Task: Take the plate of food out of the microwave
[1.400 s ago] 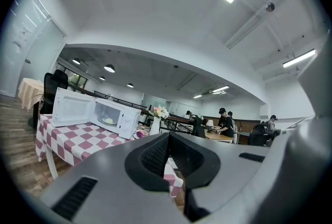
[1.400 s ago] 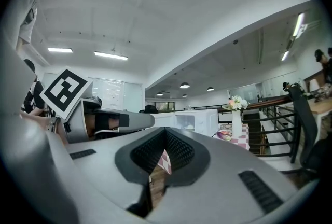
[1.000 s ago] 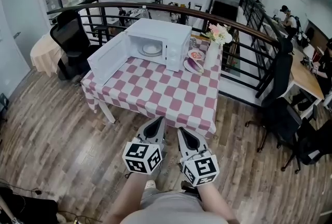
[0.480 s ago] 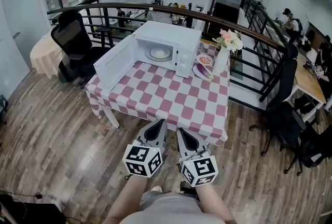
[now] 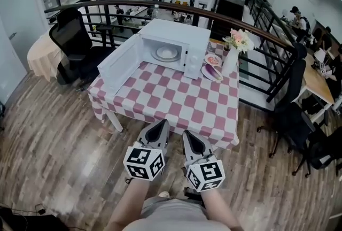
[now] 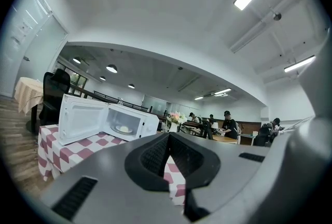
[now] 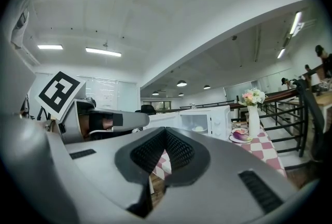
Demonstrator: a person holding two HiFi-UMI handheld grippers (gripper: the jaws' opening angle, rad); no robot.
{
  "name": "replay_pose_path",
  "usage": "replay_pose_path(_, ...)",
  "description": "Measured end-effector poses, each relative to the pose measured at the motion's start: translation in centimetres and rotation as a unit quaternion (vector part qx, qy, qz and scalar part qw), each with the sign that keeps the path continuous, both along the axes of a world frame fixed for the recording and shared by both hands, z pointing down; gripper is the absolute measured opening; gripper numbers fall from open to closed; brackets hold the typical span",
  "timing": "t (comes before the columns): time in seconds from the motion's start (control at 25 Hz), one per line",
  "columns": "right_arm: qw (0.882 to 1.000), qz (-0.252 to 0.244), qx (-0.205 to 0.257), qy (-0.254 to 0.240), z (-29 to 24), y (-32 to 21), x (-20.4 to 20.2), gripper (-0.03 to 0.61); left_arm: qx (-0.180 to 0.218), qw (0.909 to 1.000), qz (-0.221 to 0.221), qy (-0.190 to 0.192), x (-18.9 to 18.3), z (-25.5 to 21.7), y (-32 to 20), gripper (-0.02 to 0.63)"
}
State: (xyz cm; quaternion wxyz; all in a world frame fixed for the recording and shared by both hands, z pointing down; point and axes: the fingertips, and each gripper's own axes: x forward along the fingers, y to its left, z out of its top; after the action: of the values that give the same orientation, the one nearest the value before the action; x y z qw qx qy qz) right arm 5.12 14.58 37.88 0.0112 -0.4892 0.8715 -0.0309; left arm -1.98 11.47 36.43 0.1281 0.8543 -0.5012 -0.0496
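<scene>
On a table with a red-and-white checked cloth stands a white microwave, its door swung open to the left. Inside it lies a white plate of food, also visible in the left gripper view and the right gripper view. My left gripper and right gripper are side by side over the wooden floor, just short of the table's near edge. They point level at the microwave. Both are shut with nothing between the jaws.
A vase of flowers and two plates of food stand right of the microwave. A black office chair and a cloth-covered round table are at the left. A dark railing runs behind, with chairs at the right.
Both grippers have moved forward together toward the table, whose near edge now lies closer to them. Their jaws stay shut.
</scene>
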Motion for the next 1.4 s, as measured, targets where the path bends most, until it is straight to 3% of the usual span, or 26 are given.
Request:
replay_pose_path(0.6, 1.0, -0.005, -0.019, 0.001, 1.7, -3.2, -1.6, 0.023, -0.004, 1.0, 0.002, -0.005, -1.7, 0.8, -4.0, 0.002)
replay_pose_path(1.4, 1.0, -0.025, -0.019, 0.0, 2.0, -16.3, -4.0, 0.023, -0.011, 0.9999, -0.002, 0.0, -3.1, 1.4, -16.5, 0.002)
